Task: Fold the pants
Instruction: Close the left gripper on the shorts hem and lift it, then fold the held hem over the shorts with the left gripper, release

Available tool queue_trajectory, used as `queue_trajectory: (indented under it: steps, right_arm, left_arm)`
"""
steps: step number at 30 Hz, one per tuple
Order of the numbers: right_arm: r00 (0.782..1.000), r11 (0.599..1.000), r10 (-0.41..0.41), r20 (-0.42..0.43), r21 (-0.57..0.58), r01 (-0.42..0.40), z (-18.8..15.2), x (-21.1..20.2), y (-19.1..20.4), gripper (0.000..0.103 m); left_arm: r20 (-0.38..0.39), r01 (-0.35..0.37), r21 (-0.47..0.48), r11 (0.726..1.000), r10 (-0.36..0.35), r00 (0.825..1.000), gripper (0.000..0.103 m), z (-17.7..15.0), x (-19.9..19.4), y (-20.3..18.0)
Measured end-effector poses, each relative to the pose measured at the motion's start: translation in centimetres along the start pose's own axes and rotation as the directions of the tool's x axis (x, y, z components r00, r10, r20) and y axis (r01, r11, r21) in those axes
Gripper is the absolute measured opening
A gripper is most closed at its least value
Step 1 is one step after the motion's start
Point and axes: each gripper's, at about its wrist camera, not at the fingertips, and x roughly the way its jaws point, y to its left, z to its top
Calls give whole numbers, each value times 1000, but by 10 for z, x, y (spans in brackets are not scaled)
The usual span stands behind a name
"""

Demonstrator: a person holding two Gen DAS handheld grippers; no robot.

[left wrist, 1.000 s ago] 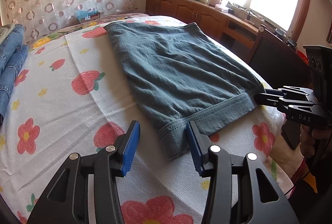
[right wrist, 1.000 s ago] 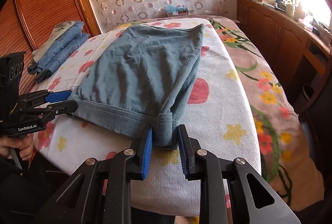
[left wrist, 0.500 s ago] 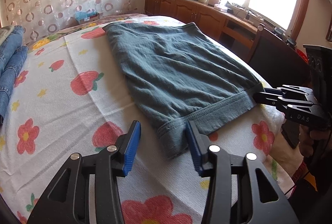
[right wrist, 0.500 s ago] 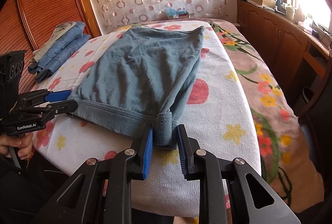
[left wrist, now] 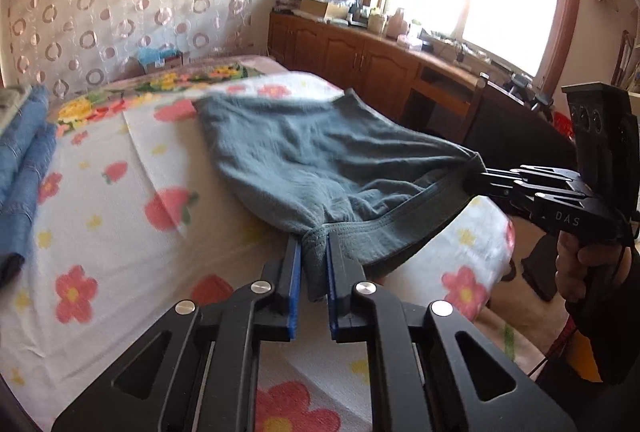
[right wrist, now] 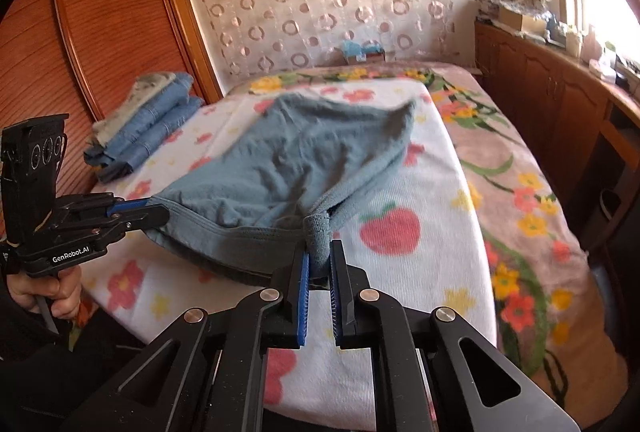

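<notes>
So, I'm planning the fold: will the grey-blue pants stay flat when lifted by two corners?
Probably not: the pants sag between the left hand-held gripper and the right hand-held gripper, so floppy. Likely light: the pinched hem bunches, barely stretched.

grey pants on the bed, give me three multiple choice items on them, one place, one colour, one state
1. Where does the stack of folded jeans lie?
A. by the wooden headboard side of the bed
B. on the cabinet under the window
C. on the floor

2. What colour are the pads of the tongs?
A. red
B. blue
C. yellow

3. How is the near hem of the grey pants?
A. flat on the blanket, untouched
B. pinched at both corners and raised
C. rolled into a ball

Key: 1 A, the jeans sit beside the wood panel in the right wrist view. 2 B, blue pads line the fingers. 3 B, the left tongs and right tongs are each shut on a corner, and the hem hangs clear of the flowered blanket.
</notes>
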Motion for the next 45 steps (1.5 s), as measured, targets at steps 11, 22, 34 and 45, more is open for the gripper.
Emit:
queue_trajectory:
  steps: [11,22,34,45]
  right_arm:
    - [973,989,96,210,-127,-71,80,-68,43,9]
    - [960,970,150,238,-223,-96,133,-56,62,9]
    - [952,961,164,259,-259,-95,211,-4,81,9]
    - [988,958,153,-34,-239,-157,82,69,72,9]
  left_arm:
    - [231,-57,23,998,50,972,12,76,-99,10]
    - [314,-159,-5,987,153,937,12,117,-119,46]
    - [366,-264,-25,964,255,895,11,166,-136,93]
    - [120,-185,-100,978,197,973,11,8,-64,97]
